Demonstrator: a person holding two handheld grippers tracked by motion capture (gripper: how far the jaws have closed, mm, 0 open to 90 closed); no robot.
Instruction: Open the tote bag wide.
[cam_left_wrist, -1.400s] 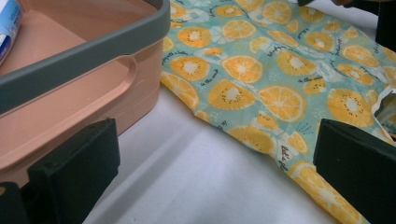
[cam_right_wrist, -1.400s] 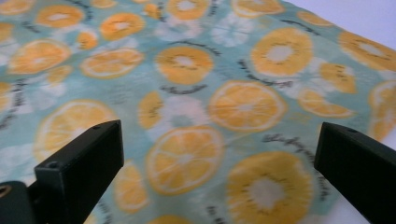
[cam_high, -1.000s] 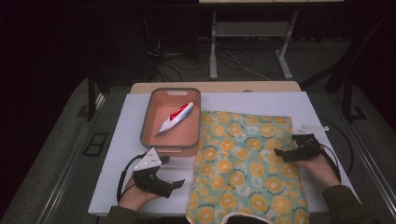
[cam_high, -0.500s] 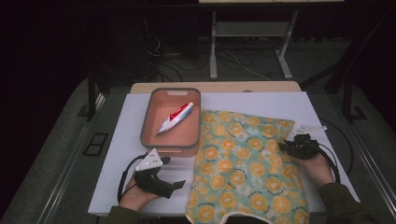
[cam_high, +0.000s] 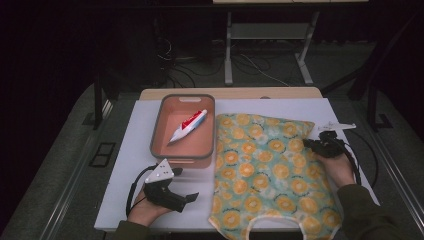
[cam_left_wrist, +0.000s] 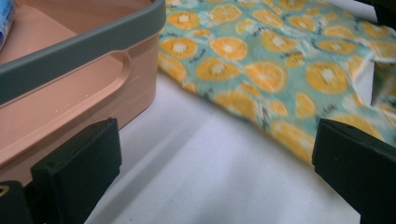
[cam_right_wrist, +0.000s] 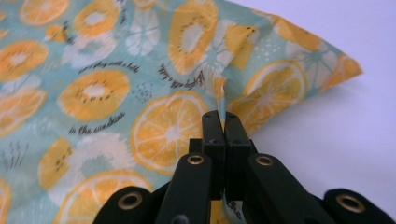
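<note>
A teal cloth printed with orange slices lies spread on the white board, right of the tray. My right gripper sits at the cloth's right edge near its far corner. In the right gripper view its jaws have just been closing and now stand shut on a raised fold of the cloth. My left gripper rests on the board at the front left, open with nothing between its jaws. It points at the gap between the tray and the cloth.
A salmon tray with a grey rim stands at the back left and holds a red-and-white tube. Its near wall is close to my left jaw. The white board ends just in front of both hands.
My right gripper went from open to shut on the cloth's right edge and shifted a little toward the far side, pinching up a fold. The left gripper stayed still.
</note>
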